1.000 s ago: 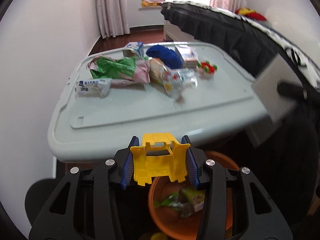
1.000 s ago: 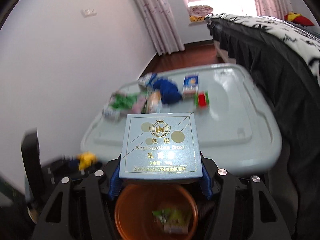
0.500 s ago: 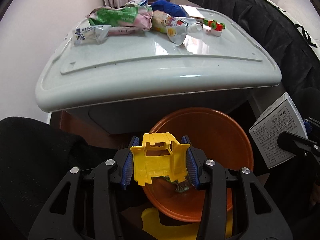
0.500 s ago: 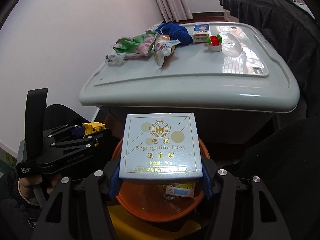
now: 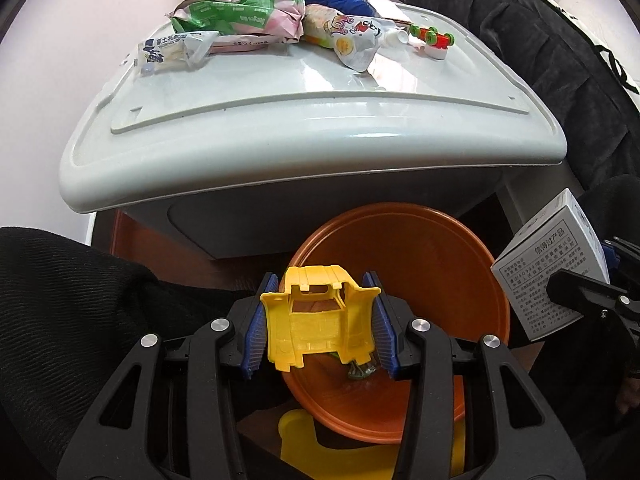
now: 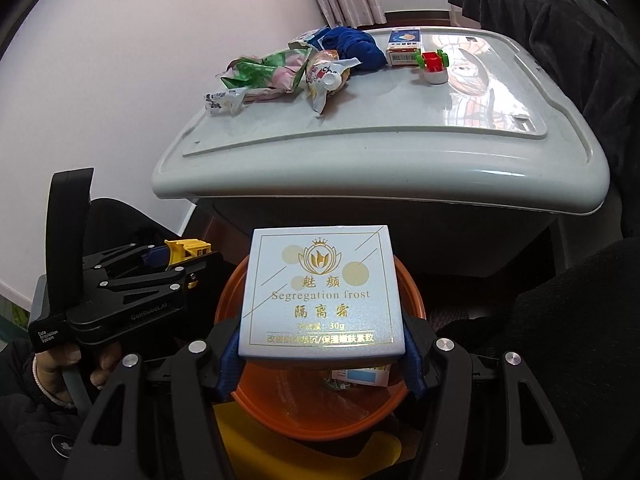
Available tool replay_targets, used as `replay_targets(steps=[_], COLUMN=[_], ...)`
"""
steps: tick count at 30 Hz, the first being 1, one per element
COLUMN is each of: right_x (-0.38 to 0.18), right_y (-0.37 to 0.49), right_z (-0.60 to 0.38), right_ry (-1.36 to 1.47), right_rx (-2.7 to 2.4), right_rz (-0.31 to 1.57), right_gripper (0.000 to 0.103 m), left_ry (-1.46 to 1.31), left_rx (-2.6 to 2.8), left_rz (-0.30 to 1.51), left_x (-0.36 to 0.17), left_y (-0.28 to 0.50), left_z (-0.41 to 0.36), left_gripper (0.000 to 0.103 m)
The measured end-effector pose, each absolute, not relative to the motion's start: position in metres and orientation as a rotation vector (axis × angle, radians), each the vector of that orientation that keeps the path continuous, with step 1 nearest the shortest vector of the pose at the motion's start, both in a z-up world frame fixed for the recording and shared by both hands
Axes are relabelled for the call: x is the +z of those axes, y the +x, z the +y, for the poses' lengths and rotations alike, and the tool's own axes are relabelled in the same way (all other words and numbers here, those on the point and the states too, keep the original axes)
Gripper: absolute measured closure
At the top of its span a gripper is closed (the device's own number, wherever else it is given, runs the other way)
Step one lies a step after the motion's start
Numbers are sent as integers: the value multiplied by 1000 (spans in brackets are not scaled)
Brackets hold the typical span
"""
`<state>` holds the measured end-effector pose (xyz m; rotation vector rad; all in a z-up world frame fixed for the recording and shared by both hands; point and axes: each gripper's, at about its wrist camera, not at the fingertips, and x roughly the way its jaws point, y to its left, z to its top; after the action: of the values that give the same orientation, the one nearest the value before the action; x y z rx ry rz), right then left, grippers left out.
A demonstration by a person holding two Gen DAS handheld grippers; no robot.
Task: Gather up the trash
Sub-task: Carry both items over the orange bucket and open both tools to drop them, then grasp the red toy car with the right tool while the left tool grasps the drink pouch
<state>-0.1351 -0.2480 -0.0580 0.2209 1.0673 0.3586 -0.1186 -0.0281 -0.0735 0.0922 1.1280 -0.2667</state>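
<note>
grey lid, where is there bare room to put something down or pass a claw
The near half of the grey lid is bare, from its front edge back to the wrappers. The right side is also bare, in front of the red and green toy. The far left is crowded: green wrapper, snack pouch, blue cloth and small carton.
</note>
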Motion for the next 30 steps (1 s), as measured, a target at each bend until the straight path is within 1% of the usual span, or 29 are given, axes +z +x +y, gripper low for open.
replay_targets(steps=[6,7,8,9,10,12,16,20,26,30], right_x=[-58,-59,-59,-58,-56,-51,-36,-22,-13,-18], right_y=[-134,-134,-134,-134,-135,-137,-131,-105,-33,29], right_z=[-247,-247,-248,-250,-253,-260,-277,-289,-300,-303], right_ry=[218,213,206,206,218,237,282,266,229,169], right_rx=[363,357,341,325,320,306,268,221,152,105], right_rz=[1069,1070,1069,1063,1046,1011,947,902,848,837], right_gripper=[40,39,36,31,31,30,25,25,25,25], left_ry=[90,94,106,110,108,99,80,96,137,85], left_rx=[-272,-270,-262,-252,-249,-256,-263,-276,-265,-253], left_rz=[1135,1138,1152,1150,1139,1126,1102,1049,924,878], left_x=[-76,-77,-80,-81,-79,-75,-67,-51,-32,-28], left_y=[-118,-117,-116,-116,-117,-117,-116,-109,-75,-51], left_z=[-29,-29,-30,-30,-30,-28,-26,-28,-36,-30], left_gripper=[59,50,38,20,18,17,17,17,15,15])
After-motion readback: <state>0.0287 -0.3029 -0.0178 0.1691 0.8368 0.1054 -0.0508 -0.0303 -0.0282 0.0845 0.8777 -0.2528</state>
